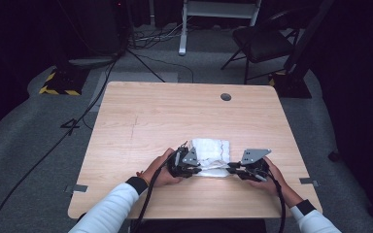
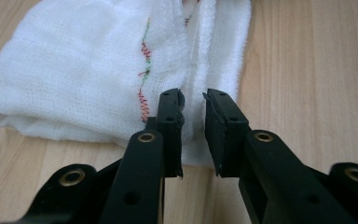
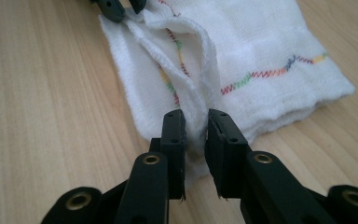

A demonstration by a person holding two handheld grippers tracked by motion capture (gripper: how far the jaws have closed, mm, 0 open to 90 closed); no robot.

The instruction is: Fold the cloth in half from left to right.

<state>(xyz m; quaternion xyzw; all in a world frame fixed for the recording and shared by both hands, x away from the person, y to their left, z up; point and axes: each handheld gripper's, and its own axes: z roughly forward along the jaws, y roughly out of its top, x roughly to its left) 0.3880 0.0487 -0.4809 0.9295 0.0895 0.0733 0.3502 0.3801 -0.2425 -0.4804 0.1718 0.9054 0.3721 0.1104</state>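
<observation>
Two grippers meet at the near edge of a folded white cloth, which lies on the wooden surface a little toward the person's side and right of centre. The left gripper comes in at the cloth's near left corner and the right gripper at its near right corner, each steered by a hand in a white sleeve.

In the left gripper view, the fingers stand slightly apart with a raised ridge of the cloth's hem between them; a gap shows on either side of the fabric, so the pads do not seem to press it. The right gripper view shows the same: its fingers straddle the layered edge beside the multicoloured zigzag stitching, parted and not pinching.

Holding both corners of one edge at once suits folding or laying cloth flat, since it keeps the edge taut and square. With both pairs of fingers loose around the hem, the cloth rests on the surface under its own weight, folded in several layers.
</observation>
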